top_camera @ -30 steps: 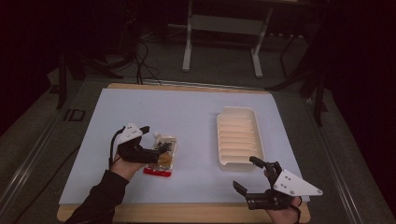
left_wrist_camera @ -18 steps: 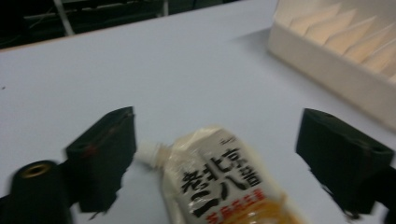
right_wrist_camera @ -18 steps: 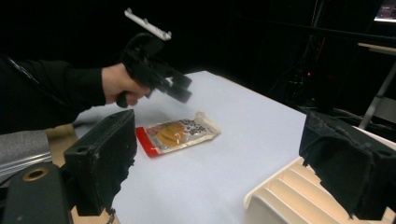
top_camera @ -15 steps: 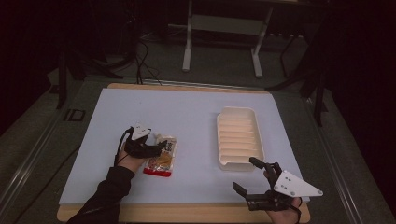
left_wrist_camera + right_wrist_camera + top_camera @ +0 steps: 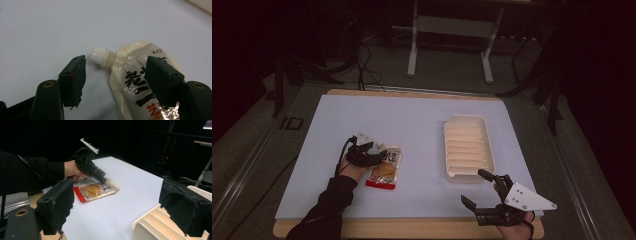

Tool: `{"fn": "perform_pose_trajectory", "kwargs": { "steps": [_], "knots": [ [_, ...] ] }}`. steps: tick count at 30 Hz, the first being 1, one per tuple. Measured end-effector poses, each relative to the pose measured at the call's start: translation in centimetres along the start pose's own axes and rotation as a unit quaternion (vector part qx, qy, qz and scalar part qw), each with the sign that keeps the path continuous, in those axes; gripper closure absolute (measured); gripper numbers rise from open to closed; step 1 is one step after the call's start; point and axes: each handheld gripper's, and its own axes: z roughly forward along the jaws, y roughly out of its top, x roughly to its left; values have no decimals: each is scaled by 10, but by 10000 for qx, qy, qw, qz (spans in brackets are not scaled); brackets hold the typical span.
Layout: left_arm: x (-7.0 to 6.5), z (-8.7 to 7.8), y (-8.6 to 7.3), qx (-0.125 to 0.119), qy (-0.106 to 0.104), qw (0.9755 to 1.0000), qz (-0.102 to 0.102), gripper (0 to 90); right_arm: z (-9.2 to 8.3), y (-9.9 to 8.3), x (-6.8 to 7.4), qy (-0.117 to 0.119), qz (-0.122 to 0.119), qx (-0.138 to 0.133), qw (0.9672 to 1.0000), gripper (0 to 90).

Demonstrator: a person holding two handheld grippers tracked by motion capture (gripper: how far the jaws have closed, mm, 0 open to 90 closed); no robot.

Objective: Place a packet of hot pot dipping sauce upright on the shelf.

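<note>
A spouted food pouch [image 5: 384,170] with a white cap [image 5: 98,55], black lettering and a red bottom edge lies flat on the pale sheet. My left gripper [image 5: 379,154] is down at its cap end. Its jaws have just been closing, and the spout and top corner of the pouch [image 5: 140,82] lie between them. One jaw is over the printed face and the other beside the spout, with a gap on both sides, so nothing is pinched. My right gripper [image 5: 473,186] is open and empty near the front right edge. From there I see the pouch [image 5: 96,190] and left gripper [image 5: 103,180].
A cream ribbed tray [image 5: 467,145] lies right of centre, just beyond my right gripper, and its near corner [image 5: 155,225] shows between the right jaws. The pale sheet [image 5: 412,120] covers the wooden table. Dark floor, cables and a metal stand lie behind.
The left gripper has come down and slightly forward onto the pouch's cap end, and its jaws have narrowed around the spout. The right gripper has not moved.
</note>
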Motion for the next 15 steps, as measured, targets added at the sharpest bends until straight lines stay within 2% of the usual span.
{"fn": "perform_pose_trajectory", "kwargs": {
  "steps": [7,15],
  "knots": [
    [2,6,-1,177,-108,9997,-163,337,0,0,0,8,3,28,10000,128],
    [-10,11,4,474,77,9986,227,311,1,-1,1,36,20,36,10000,128]
  ]
}}
